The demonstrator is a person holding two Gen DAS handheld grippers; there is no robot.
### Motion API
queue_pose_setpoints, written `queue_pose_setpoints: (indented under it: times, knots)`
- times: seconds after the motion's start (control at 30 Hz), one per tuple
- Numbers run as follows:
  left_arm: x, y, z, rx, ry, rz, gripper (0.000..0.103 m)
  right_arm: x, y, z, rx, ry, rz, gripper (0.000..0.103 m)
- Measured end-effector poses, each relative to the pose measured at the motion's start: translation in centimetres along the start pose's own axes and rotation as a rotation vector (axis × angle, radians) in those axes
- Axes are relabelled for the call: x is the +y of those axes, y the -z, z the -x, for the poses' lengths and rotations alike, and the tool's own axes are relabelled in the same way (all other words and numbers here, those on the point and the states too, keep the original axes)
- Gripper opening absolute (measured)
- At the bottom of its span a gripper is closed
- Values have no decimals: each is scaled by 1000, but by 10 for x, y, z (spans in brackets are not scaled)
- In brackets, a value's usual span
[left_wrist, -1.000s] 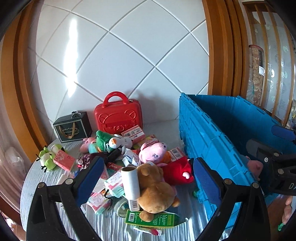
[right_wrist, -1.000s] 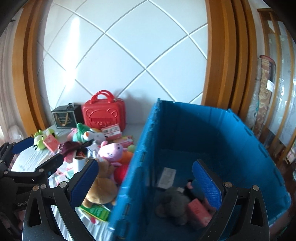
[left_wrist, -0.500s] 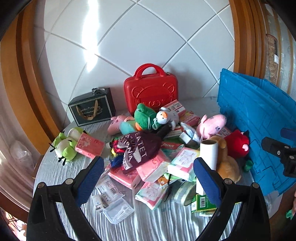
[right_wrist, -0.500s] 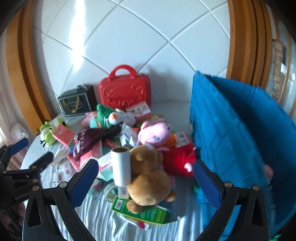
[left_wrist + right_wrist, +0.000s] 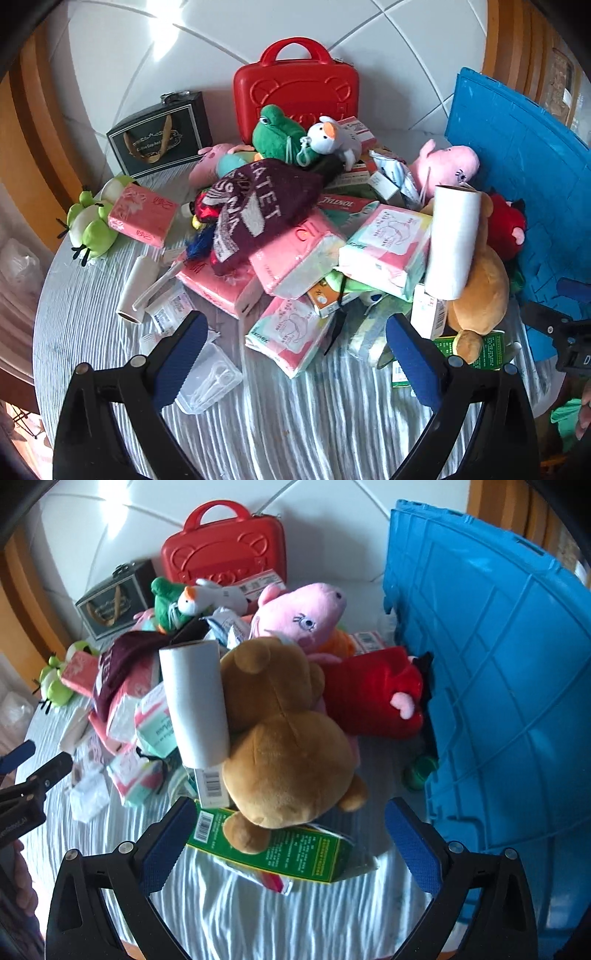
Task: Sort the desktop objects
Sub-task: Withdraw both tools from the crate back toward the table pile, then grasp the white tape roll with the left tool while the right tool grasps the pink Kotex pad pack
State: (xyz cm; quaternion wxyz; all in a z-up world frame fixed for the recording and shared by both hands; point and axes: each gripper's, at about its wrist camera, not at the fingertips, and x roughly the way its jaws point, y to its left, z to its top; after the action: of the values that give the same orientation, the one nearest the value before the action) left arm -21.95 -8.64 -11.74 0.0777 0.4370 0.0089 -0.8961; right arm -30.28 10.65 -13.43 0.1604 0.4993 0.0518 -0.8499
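Note:
A heap of toys and packets covers the round table [image 5: 295, 424]. My left gripper [image 5: 291, 354] is open just above a pink-and-green tissue pack [image 5: 290, 334], with a clear plastic box [image 5: 208, 380] by its left finger. My right gripper [image 5: 288, 834] hangs open over a brown plush bear [image 5: 288, 738] lying on a green box [image 5: 280, 853]. A white roll [image 5: 195, 701] leans on the bear. Behind it are a pink pig plush [image 5: 303, 616] and a red plush [image 5: 373, 690]. The blue crate [image 5: 498, 686] stands at the right.
A red case [image 5: 295, 99] and a dark gift box [image 5: 162, 136] stand by the tiled wall. A maroon knit hat [image 5: 258, 206], a green frog plush [image 5: 277, 133], a white duck plush [image 5: 332, 138] and a green toy [image 5: 92, 225] lie in the pile's left half.
Both grippers have swung left from the blue crate and dropped toward the pile. The left now hangs over the tissue packs, the right over the brown bear. Both stay open and empty.

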Motion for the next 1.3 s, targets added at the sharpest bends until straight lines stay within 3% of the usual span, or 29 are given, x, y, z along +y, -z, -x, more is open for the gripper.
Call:
queue_pose_setpoints:
  times: [0.07,0.1,0.17,0.2,0.23,0.47,0.57,0.73,0.87,1.0,1.13,1.3]
  knots:
    - [-16,-2,-1,-20,27,6,97,-2,4,0,-13,-13,19,103]
    - [-25,-3,-2,-25,48,5,90,-4,7,0,-23,-21,27,102]
    - [-46,-7,-6,-28,66,-21,83,-8,10,1,-30,-36,36,97]
    - [-55,-9,-9,-34,63,-33,81,-11,10,0,-30,-48,34,90]
    - [-65,-12,-13,-36,61,-45,81,-13,10,-3,-28,-53,30,86]
    - [-114,-38,-46,3,124,-72,81,-26,13,-13,-13,-78,13,86]
    - [-122,-39,-59,25,131,-97,46,-26,15,-15,-5,-72,12,86]
    - [-94,-25,-27,-23,144,-92,46,-18,15,-13,-30,-114,23,86]
    - [-46,-4,1,-57,77,-76,46,10,12,-15,-40,-207,98,80]
    - [0,22,-11,2,-29,-55,46,40,13,-27,-16,-247,141,66]
    - [31,45,-33,79,-32,10,46,65,14,-42,7,-219,186,65]
    - [34,59,-48,105,-6,14,46,75,13,-59,22,-203,191,65]
